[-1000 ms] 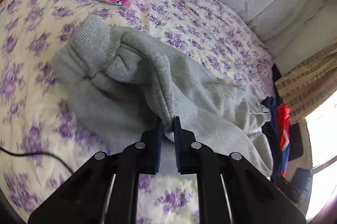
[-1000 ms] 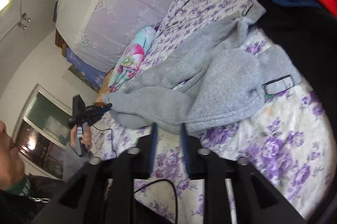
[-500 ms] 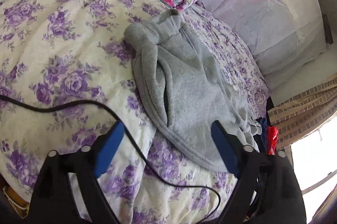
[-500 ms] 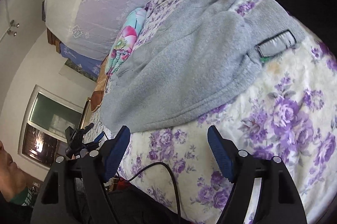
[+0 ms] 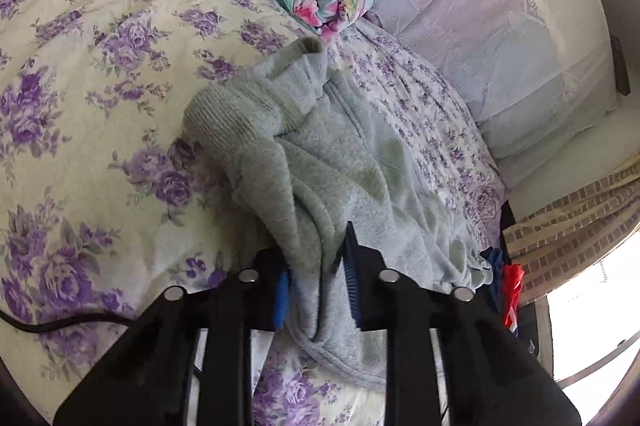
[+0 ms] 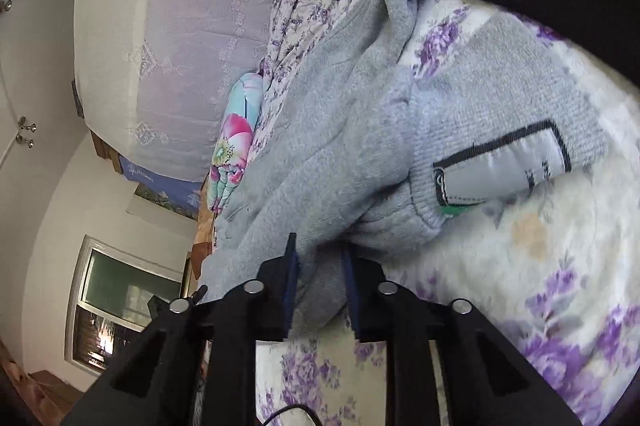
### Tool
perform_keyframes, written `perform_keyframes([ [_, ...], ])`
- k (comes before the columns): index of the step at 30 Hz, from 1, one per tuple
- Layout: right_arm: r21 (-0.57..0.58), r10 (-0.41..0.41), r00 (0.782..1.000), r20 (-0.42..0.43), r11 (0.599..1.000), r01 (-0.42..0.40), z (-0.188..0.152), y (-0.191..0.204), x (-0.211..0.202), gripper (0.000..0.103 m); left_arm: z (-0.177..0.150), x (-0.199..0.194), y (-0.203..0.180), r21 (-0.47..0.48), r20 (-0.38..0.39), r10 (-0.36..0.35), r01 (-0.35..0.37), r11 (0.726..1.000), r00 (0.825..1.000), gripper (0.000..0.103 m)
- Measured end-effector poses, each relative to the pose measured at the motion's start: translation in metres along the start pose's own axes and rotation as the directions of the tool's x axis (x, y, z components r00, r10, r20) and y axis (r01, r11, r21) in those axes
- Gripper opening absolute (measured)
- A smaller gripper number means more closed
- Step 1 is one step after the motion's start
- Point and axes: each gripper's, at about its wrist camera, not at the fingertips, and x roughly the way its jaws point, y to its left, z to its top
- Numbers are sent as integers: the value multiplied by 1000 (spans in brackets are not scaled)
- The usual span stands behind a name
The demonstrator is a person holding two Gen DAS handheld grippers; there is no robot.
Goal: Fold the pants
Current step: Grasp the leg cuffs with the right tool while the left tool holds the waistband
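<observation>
Both tongs, left (image 5: 316,290) and right (image 6: 318,290), wide apart half a second ago, we now find closing on the pants' (image 5: 360,185) edge, ready for folding.

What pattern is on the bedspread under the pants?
Purple flowers on cream, the bedspread shows best in the left wrist view.

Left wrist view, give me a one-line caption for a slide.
Left gripper closing on a bunched edge of grey pants lying on a purple-flowered bedspread.
</observation>
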Motion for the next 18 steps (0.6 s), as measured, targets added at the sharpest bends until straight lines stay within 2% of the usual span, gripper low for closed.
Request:
perform_keyframes([
  [1,-24,5,1000,15,1000,-4,5,7,-3,10,4,-6,-3,-2,12,-20,20,1000,1000,15],
  [5,-181,40,994,105,983,-20,22,62,-39,9,11,-40,-27,22,70,-89,87,996,994,13],
  [8,-256,20,992,124,967,12,11,81,-75,9,-2,-65,-24,35,65,-78,75,997,995,12],
  [11,-187,-70,996,48,979,77,-15,53,-84,9,-27,-66,15,-75,-11,-72,71,995,997,11],
  [12,-147,-108,994,9,983,109,-24,37,-80,9,-36,-64,29,-106,-23,-35,32,994,999,11],
  [14,-56,-185,979,-87,982,180,-39,7,-70,12,-45,-62,49,-113,-28,89,-92,989,996,8],
  [15,-6,-205,971,-122,979,206,-43,-5,-69,15,-47,-63,54,-126,-32,106,-109,986,994,8],
  [17,16,-209,974,-92,977,211,-44,-8,-80,43,-44,-73,56,-133,-11,84,-84,988,996,12],
  [18,-10,-224,973,-55,975,224,-44,-2,-88,47,-42,-79,54,-121,13,83,-81,989,996,23],
])
